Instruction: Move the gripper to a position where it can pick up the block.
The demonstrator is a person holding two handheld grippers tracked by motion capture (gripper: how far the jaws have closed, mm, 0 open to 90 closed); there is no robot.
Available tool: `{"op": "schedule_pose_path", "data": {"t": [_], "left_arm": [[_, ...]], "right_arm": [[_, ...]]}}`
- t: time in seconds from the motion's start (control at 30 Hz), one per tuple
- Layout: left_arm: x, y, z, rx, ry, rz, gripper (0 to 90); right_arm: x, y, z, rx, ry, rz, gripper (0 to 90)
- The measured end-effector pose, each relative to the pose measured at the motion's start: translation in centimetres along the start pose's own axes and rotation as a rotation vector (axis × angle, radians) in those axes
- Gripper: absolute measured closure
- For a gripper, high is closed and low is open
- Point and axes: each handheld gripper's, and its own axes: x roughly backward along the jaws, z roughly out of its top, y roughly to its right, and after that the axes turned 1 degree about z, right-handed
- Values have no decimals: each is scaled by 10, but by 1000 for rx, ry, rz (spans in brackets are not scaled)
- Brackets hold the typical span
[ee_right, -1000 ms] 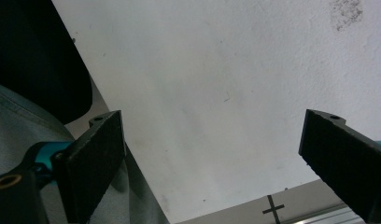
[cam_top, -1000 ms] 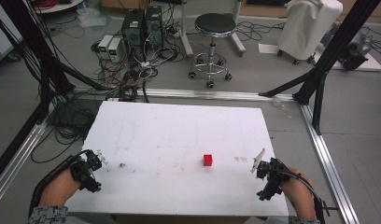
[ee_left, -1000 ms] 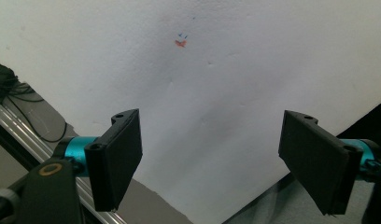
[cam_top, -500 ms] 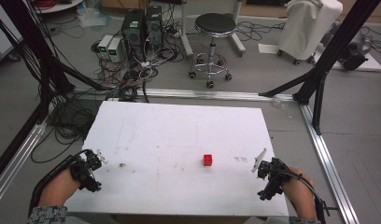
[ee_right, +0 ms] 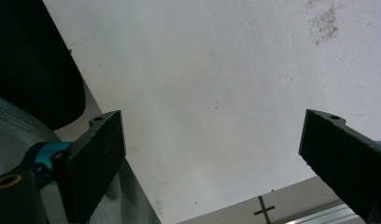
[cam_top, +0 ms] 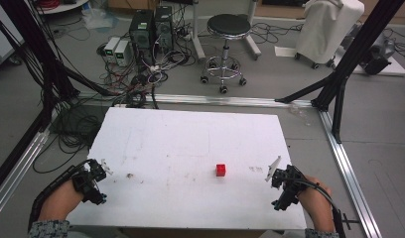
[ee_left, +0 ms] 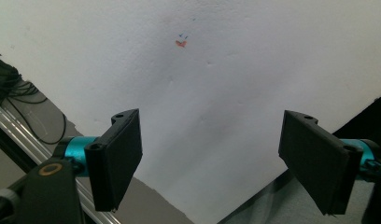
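We judge nothing begun — the red cube (cam_top: 220,170) sits untouched right of the table's (cam_top: 190,134) centre. Our left gripper (cam_top: 94,179) and right gripper (cam_top: 282,182) rest at the near corners, jaws wide apart — both empty.

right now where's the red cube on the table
In the high view the red cube sits on the white table, right of centre toward the near edge, closer to the right gripper but apart from it.

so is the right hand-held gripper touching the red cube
Apart. The high view shows bare white table between the red cube and the right hand-held gripper.
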Motion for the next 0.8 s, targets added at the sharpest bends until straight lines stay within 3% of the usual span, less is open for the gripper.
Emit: {"op": "schedule_pose_path", "data": {"t": [0.17, 0.43, 0.63, 0.67, 0.8], "left_arm": [[1, 0, -1, 6, 6, -1, 218], [1, -2, -2, 6, 9, -2, 218], [2, -4, -3, 4, 7, -8, 218], [1, -4, -3, 18, 20, -8, 218], [2, -5, -3, 16, 17, -9, 218]], "right_arm": [[7, 0, 12, 18, 7, -31, 65], [0, 3, 46, 133, -47, -39, 66], [2, 12, 67, 187, -62, -61, 65], [3, 13, 71, 202, -66, -69, 66], [4, 15, 87, 254, -64, -59, 66]]}}
